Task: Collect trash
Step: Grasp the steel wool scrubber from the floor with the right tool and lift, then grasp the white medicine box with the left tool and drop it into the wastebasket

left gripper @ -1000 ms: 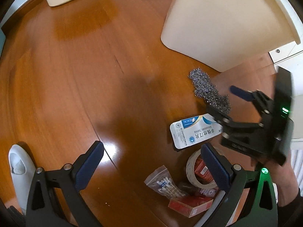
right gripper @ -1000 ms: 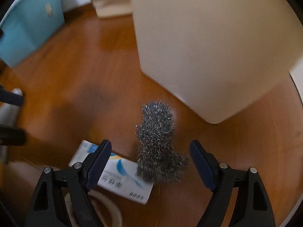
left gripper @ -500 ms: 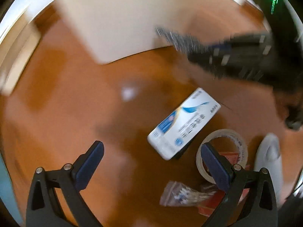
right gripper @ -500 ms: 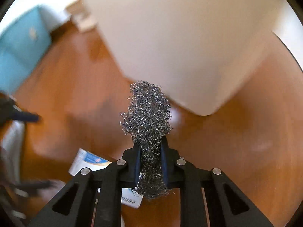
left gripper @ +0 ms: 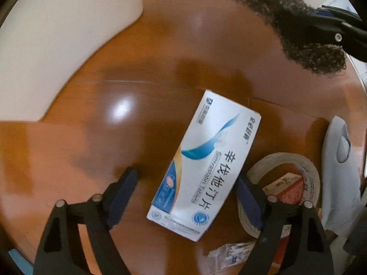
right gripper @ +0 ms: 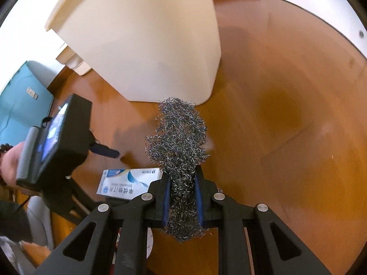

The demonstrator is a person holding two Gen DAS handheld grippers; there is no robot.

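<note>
My right gripper (right gripper: pixel 182 189) is shut on a wad of steel wool (right gripper: pixel 177 135) and holds it above the wooden floor, close to a cream bin (right gripper: pixel 146 45). The steel wool also shows at the top right of the left wrist view (left gripper: pixel 296 18). My left gripper (left gripper: pixel 187 191) is open, low over the floor, with a white and blue medicine box (left gripper: pixel 206 165) lying between its fingers. The box also shows in the right wrist view (right gripper: pixel 128 183), beside the left gripper (right gripper: pixel 105 152).
A tape roll (left gripper: pixel 284 183) rings a red carton (left gripper: pixel 286 186) right of the box. A clear bag of swabs (left gripper: pixel 231 252) lies below. A white slipper (left gripper: pixel 339 174) is at the right. The cream bin (left gripper: pixel 57 45) stands at upper left. A blue box (right gripper: pixel 20 105) stands far left.
My right gripper closed on the steel wool and lifted it off the floor. My left gripper swung round and came down over the medicine box, which now lies between its open fingers.
</note>
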